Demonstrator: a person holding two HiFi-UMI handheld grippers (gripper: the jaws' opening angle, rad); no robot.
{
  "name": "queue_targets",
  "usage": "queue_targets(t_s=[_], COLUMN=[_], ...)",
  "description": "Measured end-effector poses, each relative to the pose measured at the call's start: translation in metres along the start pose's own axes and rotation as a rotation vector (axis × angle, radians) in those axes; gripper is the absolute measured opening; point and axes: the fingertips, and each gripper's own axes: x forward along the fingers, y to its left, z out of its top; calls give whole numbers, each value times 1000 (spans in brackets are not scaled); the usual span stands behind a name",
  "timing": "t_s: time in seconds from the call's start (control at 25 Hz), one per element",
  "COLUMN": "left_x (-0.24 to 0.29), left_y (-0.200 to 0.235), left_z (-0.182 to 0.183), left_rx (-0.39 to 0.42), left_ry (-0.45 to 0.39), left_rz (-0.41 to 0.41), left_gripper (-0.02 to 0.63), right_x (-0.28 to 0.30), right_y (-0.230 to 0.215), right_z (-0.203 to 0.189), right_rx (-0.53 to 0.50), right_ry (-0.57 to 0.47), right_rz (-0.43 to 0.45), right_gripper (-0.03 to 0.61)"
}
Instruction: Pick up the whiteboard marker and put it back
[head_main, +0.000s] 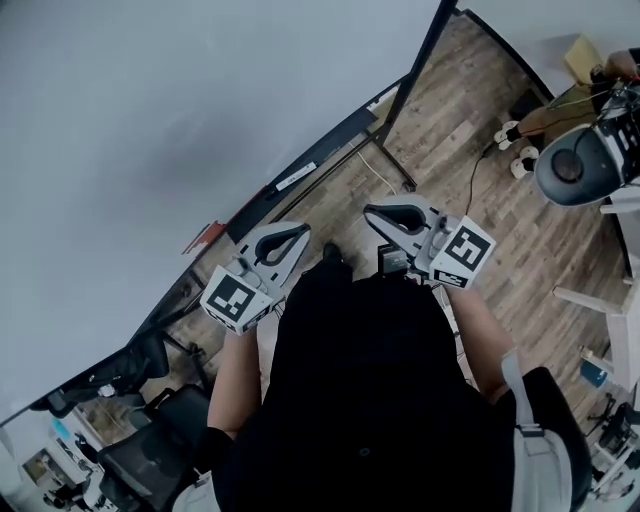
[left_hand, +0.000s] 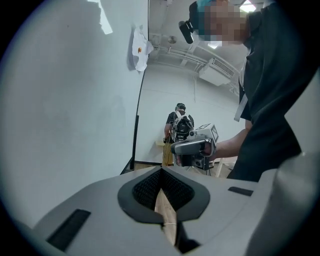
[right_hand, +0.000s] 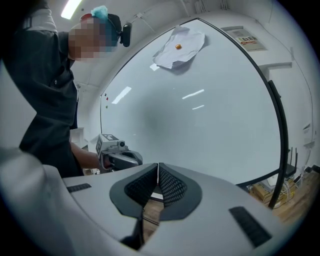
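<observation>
Two tongs in play, both pinched shut and both empty. The biggest thing in the head view is the whiteboard (head_main: 150, 120), a pale blank sheet filling the upper left. Its black frame runs down the right edge to a stand on the wood-plank floor (head_main: 470, 120). Next is the person (head_main: 370, 390) carrying the rig: dark top, forearms out, one gripper in each hand, both held in front of the board's lower part. A black office chair (head_main: 150, 455) sits at lower left. At far right is a round dark-grey device (head_main: 578, 165); I can't tell what it is. A dark ledge (head_main: 345, 135) runs along the foot of the board. Left tongs (head_main: 298, 230): in their own view the two ribbed pads meet at the tip with nothing between them, only floor showing through the gap behind. Right tongs (head_main: 370, 210): the same, pads touching at the tip, nothing gripped. The two grippers are side by side and apart, each showing in the other's view. High on the board a crumpled white sheet (right_hand: 187, 40) is pinned under a small orange dot (right_hand: 178, 46). A second person (left_hand: 179, 117) stands far off in the left gripper view. A white strip (head_main: 297, 177) lies on the ledge. Whiteboard marker: I can't pick it out for certain. A small red thing (head_main: 203, 238) lies at the ledge's left end, too small to say whether it is the marker. In the head view it sits just left of the left gripper, apart from it.
</observation>
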Motion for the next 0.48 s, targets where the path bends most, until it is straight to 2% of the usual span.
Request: queue_targets(t_s=[0.2,0.48], left_x=[7,21], left_y=[25,43], left_z=[-7,-10], left_rx=[-8,49], left_ry=[0,45], left_rz=[-14,64], left_gripper=[11,11], right_x=[24,24], right_y=[-15,-33], right_z=[8,10], right_rx=[-15,-19], right_ry=[11,44], right_rz=[-25,13], right_gripper=[21,21])
